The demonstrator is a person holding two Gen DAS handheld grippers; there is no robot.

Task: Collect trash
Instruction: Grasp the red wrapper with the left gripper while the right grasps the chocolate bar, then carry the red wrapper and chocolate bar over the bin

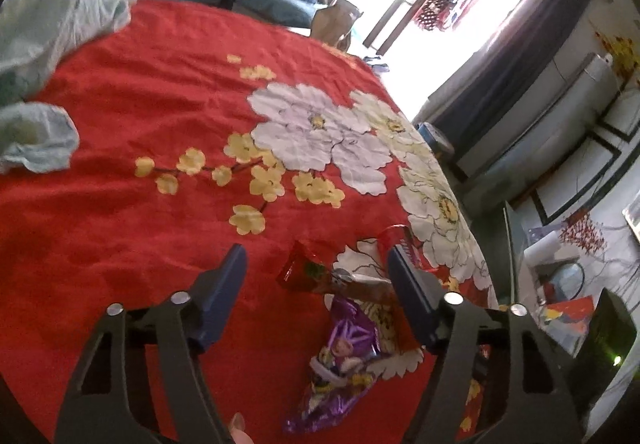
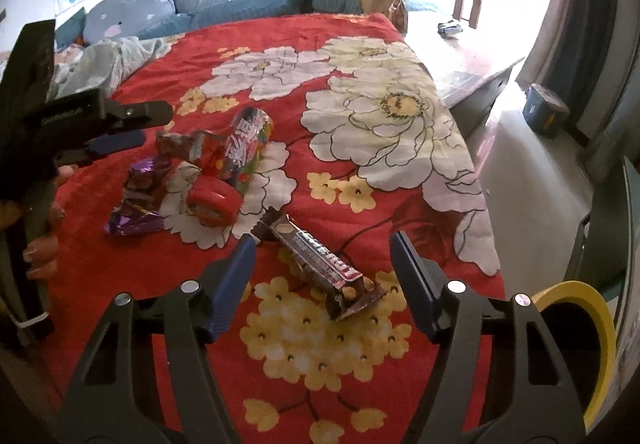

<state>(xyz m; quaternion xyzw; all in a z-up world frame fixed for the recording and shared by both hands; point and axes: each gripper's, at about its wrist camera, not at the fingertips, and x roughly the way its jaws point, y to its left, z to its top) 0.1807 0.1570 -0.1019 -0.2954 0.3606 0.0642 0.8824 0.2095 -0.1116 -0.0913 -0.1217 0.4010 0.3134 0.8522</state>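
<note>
Brown bar wrapper (image 2: pixel 320 264) only in right view; both grippers (image 1: pixel 316 276) (image 2: pixel 322 268) unclenched, grasping nothing.

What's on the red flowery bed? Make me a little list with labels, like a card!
surface: red flowered bedspread
nearest trash: brown snack bar wrapper, lying flat between the open jaws of the right gripper, not gripped
other trash: purple wrapper, red round piece, colourful tube-shaped pack, crumpled brown wrapper, bunched close together
left gripper: jaws open, above the wrapper pile
also on bed: pale crumpled cloth
bin: yellow rim at the right edge
</note>
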